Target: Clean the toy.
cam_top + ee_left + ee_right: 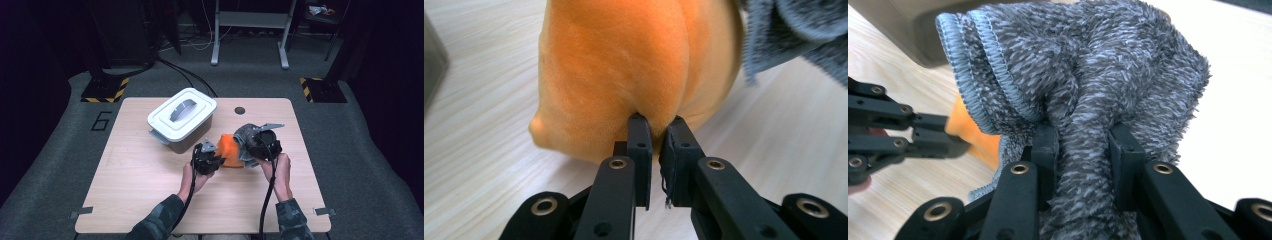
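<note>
Orange cloth (624, 75) pinched by left gripper (656, 125), grey towel (1088, 90) clamped in right gripper (1083, 145). Lidded white bin (182, 120) just behind, touching neither.

We note the orange cloth (624, 75) cut off by the left gripper view's top edge, its far part hidden beneath the grey towel (1088, 75), itself cropped below.
</note>
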Action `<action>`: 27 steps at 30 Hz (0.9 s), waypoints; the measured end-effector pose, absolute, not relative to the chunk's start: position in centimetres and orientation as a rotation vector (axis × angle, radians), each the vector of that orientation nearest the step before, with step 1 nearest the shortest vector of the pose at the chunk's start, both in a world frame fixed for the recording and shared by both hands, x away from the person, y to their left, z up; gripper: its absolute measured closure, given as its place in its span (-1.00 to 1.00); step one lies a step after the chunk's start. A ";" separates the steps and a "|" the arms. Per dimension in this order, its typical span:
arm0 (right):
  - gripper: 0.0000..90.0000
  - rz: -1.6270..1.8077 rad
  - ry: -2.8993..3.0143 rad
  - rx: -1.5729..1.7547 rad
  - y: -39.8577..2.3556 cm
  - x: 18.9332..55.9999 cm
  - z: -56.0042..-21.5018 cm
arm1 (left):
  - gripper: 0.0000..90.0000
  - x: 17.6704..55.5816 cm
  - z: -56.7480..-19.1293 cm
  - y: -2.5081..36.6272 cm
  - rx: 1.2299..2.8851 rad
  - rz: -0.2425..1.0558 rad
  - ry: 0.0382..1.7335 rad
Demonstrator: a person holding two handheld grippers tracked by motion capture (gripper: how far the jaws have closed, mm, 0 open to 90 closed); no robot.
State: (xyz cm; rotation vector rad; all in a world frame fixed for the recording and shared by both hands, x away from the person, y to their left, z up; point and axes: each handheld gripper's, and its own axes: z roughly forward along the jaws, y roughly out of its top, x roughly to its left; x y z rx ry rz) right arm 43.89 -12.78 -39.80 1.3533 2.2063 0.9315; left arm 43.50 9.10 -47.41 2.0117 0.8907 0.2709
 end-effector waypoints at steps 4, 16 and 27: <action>0.55 0.956 2.214 1.326 -12.1 43.6 -39.2 | 0.85 43.2 -46.9 9.3 1.980 0.220 0.904; 0.55 0.908 2.266 1.226 -7.7 44.6 -40.4 | 0.85 43.3 -47.5 9.6 2.062 0.339 0.927; 0.54 0.903 2.264 1.239 -8.4 44.7 -40.6 | 0.84 43.8 -47.7 10.0 2.050 0.286 0.961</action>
